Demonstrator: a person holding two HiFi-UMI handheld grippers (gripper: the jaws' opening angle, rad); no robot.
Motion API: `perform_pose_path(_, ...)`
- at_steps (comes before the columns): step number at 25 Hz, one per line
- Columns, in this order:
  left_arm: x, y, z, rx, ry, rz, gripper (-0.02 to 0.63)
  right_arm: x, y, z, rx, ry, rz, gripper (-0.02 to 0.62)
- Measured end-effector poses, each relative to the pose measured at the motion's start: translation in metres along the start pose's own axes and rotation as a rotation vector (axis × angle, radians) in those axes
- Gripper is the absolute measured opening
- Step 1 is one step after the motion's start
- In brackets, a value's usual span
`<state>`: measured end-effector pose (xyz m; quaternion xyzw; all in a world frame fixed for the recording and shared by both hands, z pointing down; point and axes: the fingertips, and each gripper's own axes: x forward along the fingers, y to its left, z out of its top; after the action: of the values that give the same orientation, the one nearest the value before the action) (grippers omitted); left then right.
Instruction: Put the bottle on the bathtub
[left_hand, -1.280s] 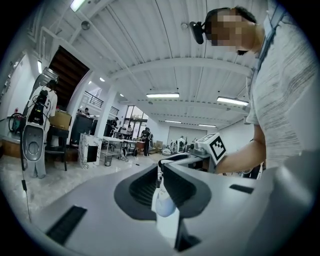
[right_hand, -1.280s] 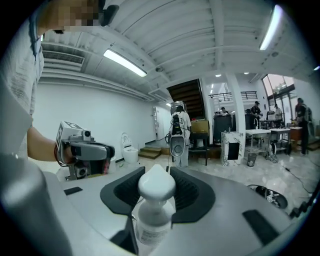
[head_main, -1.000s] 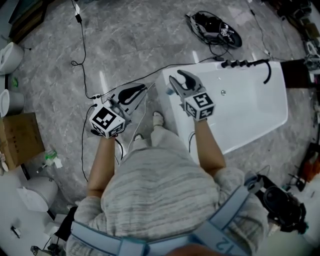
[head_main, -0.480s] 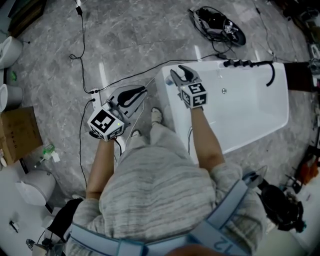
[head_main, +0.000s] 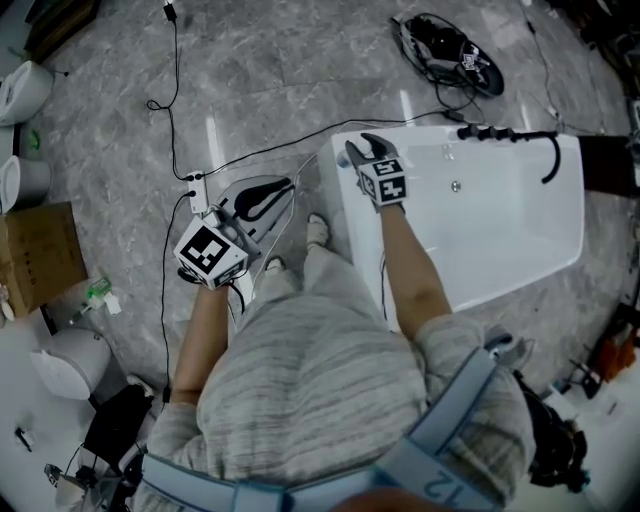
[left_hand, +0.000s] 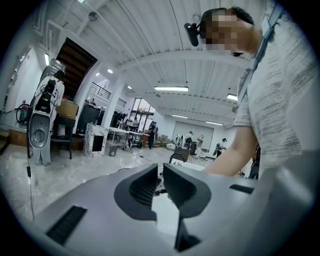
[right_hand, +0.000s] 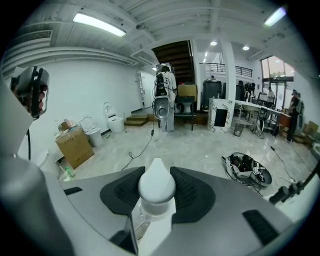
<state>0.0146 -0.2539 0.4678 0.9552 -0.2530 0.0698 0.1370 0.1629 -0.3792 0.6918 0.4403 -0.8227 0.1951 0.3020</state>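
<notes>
Hovering over the grey marble floor (head_main: 250, 80) beside the tub, the left tongs (left_hand: 160, 172) are pressed almost together with nothing between them. The right tongs (head_main: 365, 150) pinch a white bottle (right_hand: 156, 187) just under its smooth, teardrop-shaped cap, over the left corner of the white bathtub (head_main: 500, 225).

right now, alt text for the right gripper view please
The right gripper is shut on a white bottle with a rounded cap. Beyond lie a grey marble floor, a cardboard box and a white toilet.
</notes>
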Motion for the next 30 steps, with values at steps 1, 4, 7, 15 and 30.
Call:
perform_pose_path(1, 0.001, 0.001, -0.002, -0.002, 0.008, 0.003, 0.018, 0.004, -0.001, -0.002, -0.005, 0.008, 0.002, 0.159)
perform_pose_path(4, 0.006, 0.002, -0.007, -0.011, 0.016, 0.007, 0.018, 0.015, -0.004, -0.005, -0.013, 0.020, 0.002, 0.160)
perform_pose_path(7, 0.014, 0.002, -0.008, -0.024, 0.008, 0.005, 0.018, 0.023, -0.007, -0.006, -0.023, 0.025, 0.006, 0.158)
perform_pose_path(15, 0.047, 0.015, -0.015, -0.035, 0.018, -0.007, 0.018, 0.043, -0.021, -0.011, -0.016, 0.040, 0.012, 0.158)
perform_pose_path(30, 0.064, 0.017, -0.019, -0.059, 0.038, -0.015, 0.018, 0.065, -0.031, -0.028, -0.017, 0.129, -0.012, 0.160)
